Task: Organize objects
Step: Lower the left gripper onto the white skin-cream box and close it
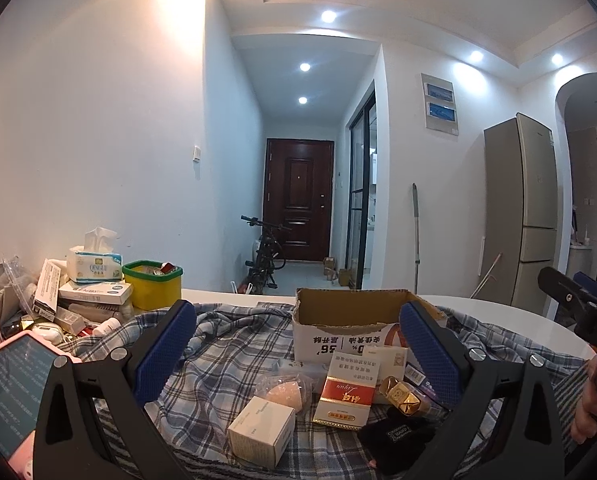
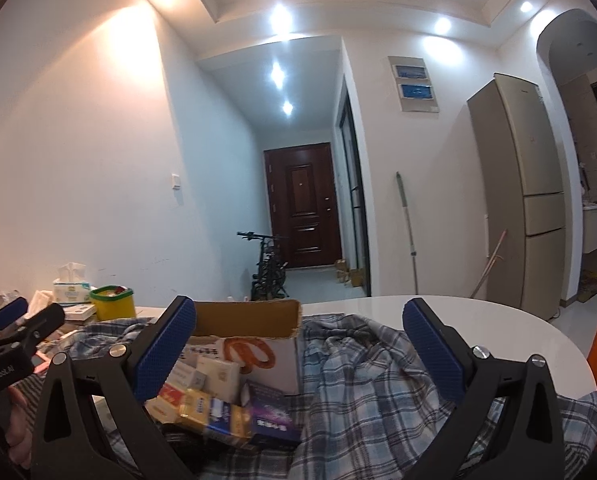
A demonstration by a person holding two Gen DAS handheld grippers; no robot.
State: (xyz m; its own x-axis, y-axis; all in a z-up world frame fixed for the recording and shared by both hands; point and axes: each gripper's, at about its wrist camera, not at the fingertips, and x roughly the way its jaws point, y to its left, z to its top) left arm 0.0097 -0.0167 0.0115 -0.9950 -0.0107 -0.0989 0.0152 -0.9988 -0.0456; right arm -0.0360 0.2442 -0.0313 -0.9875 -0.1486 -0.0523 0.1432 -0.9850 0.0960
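In the left wrist view my left gripper [image 1: 298,354] is open and holds nothing. Below it, on a plaid cloth [image 1: 226,344], lie a red-and-white pack [image 1: 344,396], a small white box [image 1: 262,432], a pink sponge [image 1: 286,390], a gold item [image 1: 400,394] and a black pouch [image 1: 398,434]. An open cardboard box [image 1: 354,320] stands just behind them. My right gripper [image 2: 300,354] is open and empty above the cloth [image 2: 370,372], to the right of the cardboard box [image 2: 250,320]. A purple box [image 2: 272,412] and yellow packs [image 2: 202,404] lie by its left finger.
A yellow tub [image 1: 152,284], a tissue pack [image 1: 94,266] and stacked boxes crowd the table's left end. A pink-cased phone [image 1: 10,392] lies at the near left. The white table [image 2: 498,332] curves away to the right. A fridge [image 2: 526,184] stands beyond.
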